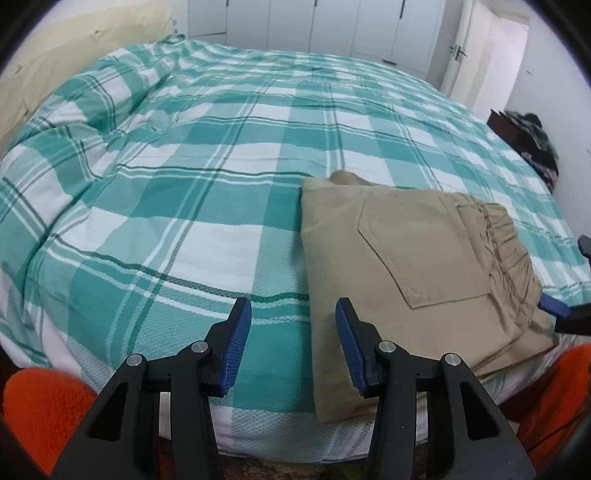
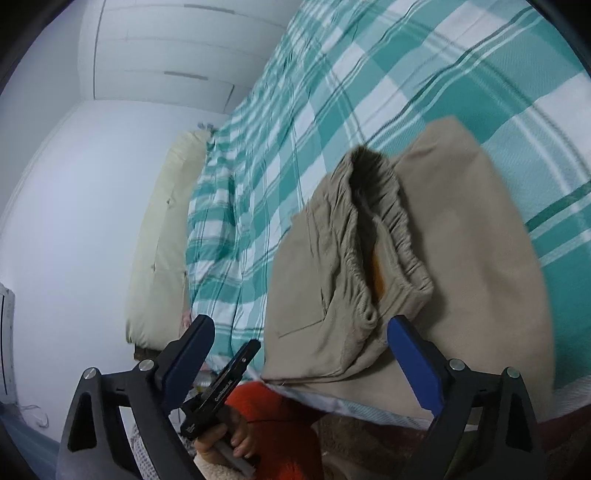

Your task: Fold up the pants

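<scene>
Item: folded beige cotton pants with an elastic gathered waistband and a stitched patch pocket. They are laid as a compact rectangle near the front edge of the bed, and the fold is judged to be nearly complete.

Relation to tongs: in the left wrist view the bundle is seen ahead and to the right of the left gripper; its inner blue pad stands over the bundle's near left edge. Jaws are parted, and nothing is held between them. The right gripper is placed at the waistband end, with jaws spread wide to either side of the near corner and no cloth pinched. The right gripper is judged nearer to the waistband, the left nearer to the folded side. The bundle's long axis is seen running from the bed's front edge inward.

Surface: a teal and white plaid bedcover, soft and rumpled at the far left.

Room: white wardrobe doors, a cream headboard, and a pale wall are noted.
</scene>
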Motion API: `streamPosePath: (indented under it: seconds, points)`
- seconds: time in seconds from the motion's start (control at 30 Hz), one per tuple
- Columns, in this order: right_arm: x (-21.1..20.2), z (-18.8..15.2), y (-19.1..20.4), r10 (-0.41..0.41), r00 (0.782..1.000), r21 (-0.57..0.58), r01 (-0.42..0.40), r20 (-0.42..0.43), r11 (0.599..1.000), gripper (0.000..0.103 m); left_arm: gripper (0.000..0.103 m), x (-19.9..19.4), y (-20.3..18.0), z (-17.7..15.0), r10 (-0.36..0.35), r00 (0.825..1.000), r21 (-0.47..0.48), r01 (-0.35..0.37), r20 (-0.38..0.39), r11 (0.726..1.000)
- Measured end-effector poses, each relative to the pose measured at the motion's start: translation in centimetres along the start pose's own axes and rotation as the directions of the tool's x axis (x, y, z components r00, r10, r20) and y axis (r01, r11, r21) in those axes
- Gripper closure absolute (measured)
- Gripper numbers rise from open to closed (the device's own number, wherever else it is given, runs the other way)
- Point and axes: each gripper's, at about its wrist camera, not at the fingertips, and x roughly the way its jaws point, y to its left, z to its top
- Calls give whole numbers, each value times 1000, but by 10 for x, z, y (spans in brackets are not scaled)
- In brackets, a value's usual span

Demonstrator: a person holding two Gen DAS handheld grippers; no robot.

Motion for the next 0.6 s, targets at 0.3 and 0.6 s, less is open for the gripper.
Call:
streamPosePath:
  seconds: [0.3, 0.6]
  points:
    - [25, 9, 4, -166, 983, -74, 160, -84, 984, 25, 55, 4, -3, 0, -10, 1000, 0, 10, 0, 1000]
    - [25, 17, 33, -298, 954, -276, 278, -32, 920, 91, 60, -13, -25, -8, -78, 996, 83, 75, 38, 994]
